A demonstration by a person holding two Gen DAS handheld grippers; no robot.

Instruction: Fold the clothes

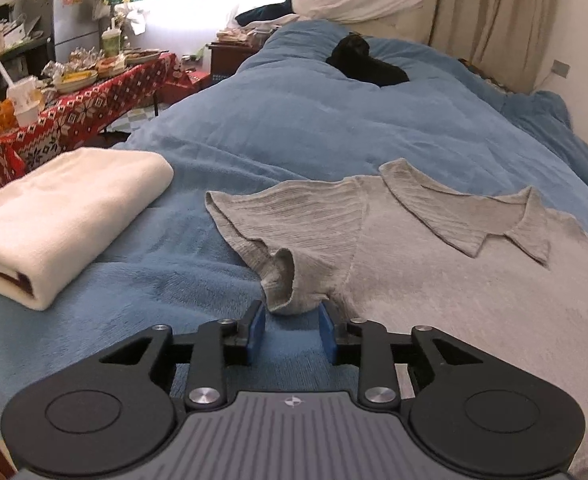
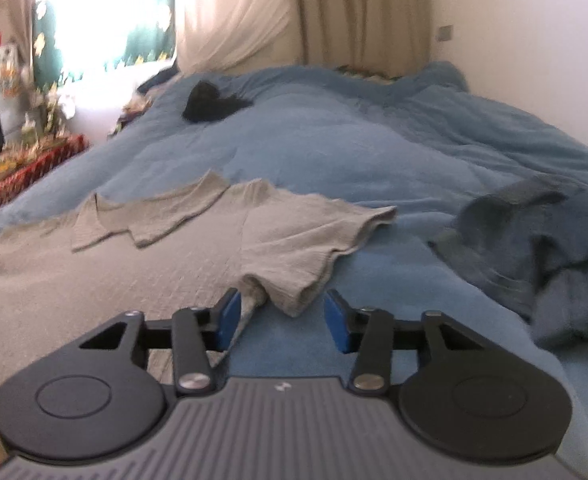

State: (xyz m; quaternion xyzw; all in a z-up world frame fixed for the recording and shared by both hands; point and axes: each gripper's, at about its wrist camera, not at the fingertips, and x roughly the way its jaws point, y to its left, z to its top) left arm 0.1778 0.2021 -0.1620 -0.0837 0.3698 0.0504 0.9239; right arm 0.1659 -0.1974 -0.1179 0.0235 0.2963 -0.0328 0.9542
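Observation:
A grey collared shirt [image 1: 454,288] lies spread flat on the blue bedcover [image 1: 294,120]. Its left sleeve [image 1: 294,240] ends in a bunched fold at the tips of my left gripper [image 1: 292,312]. The blue pads stand apart, the fold lies loosely between them, and bedcover shows in the gap. In the right wrist view the same shirt [image 2: 113,264] stretches to the left. The lower corner of its other sleeve [image 2: 302,248] sits between the wide-apart pads of my right gripper [image 2: 281,308], close to the left pad and clear of the right one.
A folded cream blanket [image 1: 65,220] lies on the bed's left side. A crumpled dark blue garment [image 2: 542,248] sits to the right. A black item [image 1: 368,62] rests far up the bed. A cluttered table with a red patterned cloth [image 1: 73,108] stands beside the bed.

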